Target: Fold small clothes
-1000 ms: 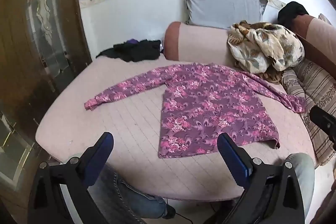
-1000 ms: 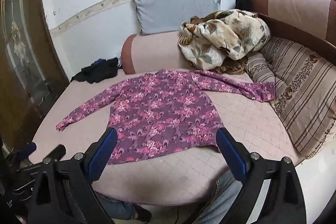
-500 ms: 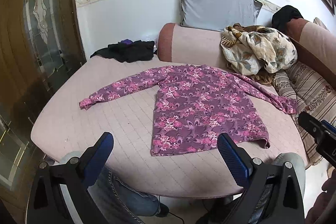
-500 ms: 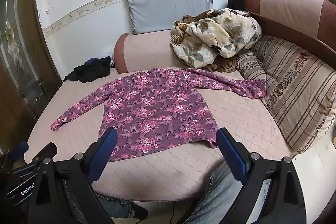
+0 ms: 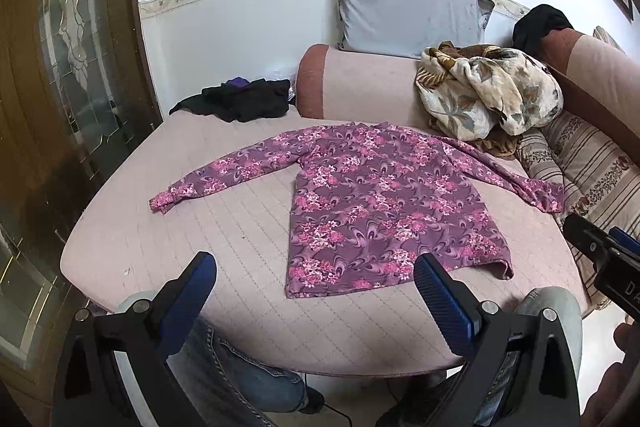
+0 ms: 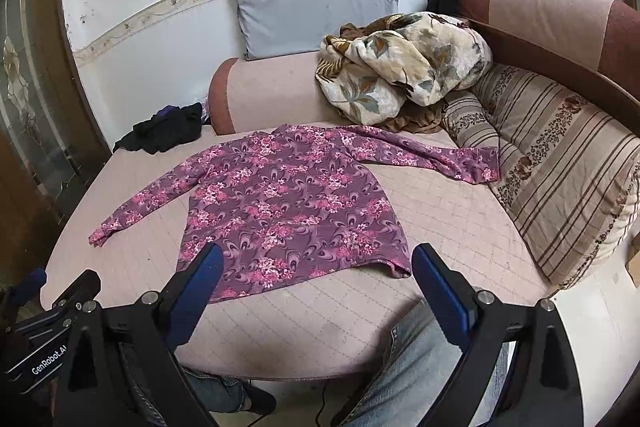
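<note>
Both tongs pulled back, wide open, empty; floral top (image 5: 384, 203) flat ahead of left gripper (image 5: 316, 291), right gripper (image 6: 318, 285); folding unstarted.

One purple flowered shirt (image 5: 384, 199) lies at the centre. One grey pillow (image 5: 404, 15) sits at 12 o'clock, one rumpled blanket (image 5: 484, 91) at 2 o'clock, one dark heap of clothes (image 5: 240, 99) at 10 o'clock. Two grippers: left gripper (image 5: 316, 283), right gripper (image 6: 318, 275).

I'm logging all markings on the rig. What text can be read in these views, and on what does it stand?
"GenRobot.AI", last letters cut off: on the left gripper body, seen from the right wrist.
"DA", cut off by the frame edge: on the right gripper body, seen from the left wrist.
No other text is visible.
</note>
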Tool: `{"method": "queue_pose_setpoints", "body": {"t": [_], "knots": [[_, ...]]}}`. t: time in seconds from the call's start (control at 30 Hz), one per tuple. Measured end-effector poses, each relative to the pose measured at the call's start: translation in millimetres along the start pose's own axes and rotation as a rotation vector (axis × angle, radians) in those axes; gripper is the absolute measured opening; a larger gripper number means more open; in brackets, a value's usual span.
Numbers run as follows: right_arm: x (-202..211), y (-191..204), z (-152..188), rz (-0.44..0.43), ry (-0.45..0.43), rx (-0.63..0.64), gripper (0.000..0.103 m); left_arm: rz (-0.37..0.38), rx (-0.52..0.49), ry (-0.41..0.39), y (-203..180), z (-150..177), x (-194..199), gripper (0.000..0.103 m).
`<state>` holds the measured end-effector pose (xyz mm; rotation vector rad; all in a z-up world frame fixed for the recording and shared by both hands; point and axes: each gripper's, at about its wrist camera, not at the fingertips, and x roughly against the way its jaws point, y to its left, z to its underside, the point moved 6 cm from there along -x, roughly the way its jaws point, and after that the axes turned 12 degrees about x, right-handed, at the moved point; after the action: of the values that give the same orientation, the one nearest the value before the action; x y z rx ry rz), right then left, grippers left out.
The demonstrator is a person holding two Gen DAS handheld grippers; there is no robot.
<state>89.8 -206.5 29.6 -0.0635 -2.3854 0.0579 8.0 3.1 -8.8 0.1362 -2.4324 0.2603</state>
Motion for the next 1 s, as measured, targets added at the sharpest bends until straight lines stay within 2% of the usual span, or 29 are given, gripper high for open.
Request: {"method": "queue_pose_setpoints", "body": {"t": [0.33,0.47,0.8,1.0], "knots": [[10,0,-4,-0.025,-0.056,-0.026,0.095,-0.015,0.011,0.013,4,0,-3,0.101],[11,-1,-5,-0.069,-0.082,-0.050,0.095,-0.021,0.011,0.017,6,1,-5,0.101],[10,-3,-5,-0.022,-0.069,0.012,0.095,-0.047,0.017,0.038,11,4,-12,0.101],[5,-1,-4,-0.055,-0.047,-0.002,0.095,-0.055,0.014,0.040,12,5,-13,0.101]]}}
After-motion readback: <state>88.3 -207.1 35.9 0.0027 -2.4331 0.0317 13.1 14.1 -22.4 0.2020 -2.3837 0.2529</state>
